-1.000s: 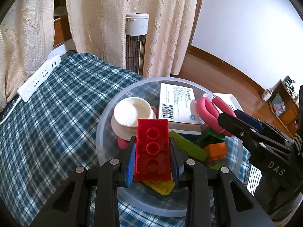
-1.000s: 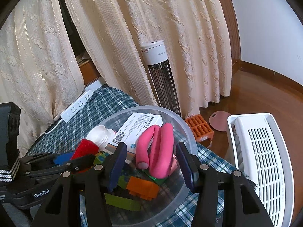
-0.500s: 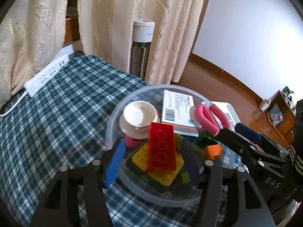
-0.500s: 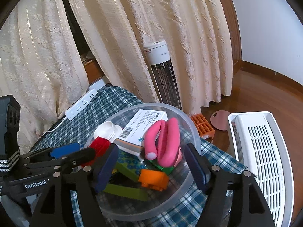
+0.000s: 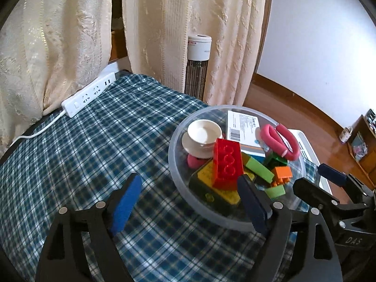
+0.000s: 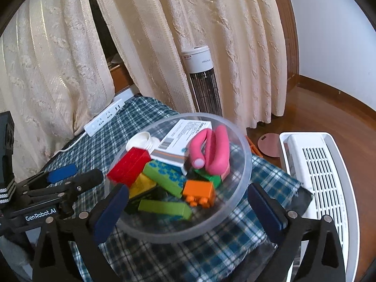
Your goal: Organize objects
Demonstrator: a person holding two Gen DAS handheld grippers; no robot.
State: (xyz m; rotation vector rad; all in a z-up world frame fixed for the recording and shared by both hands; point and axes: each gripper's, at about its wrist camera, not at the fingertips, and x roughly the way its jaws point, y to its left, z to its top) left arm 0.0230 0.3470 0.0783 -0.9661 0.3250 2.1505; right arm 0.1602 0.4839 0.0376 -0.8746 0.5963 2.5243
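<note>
red brick (image 5: 226, 163) lies atop the toy pile in clear bowl (image 5: 178, 183), beside pink grip (image 6: 212, 151) | bowl on plaid cloth (image 5: 94, 141) | left gripper (image 5: 190, 202) jaws opening, hold nothing | right gripper (image 6: 188, 208) jaws opening wide, hold nothing, bowl ahead

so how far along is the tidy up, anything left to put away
Mostly done: the red brick, pink grip, box and other bricks sit in the bowl. Nothing in hand: left tongs and right tongs are opening, empty. Only a power strip lies on the cloth.
</note>
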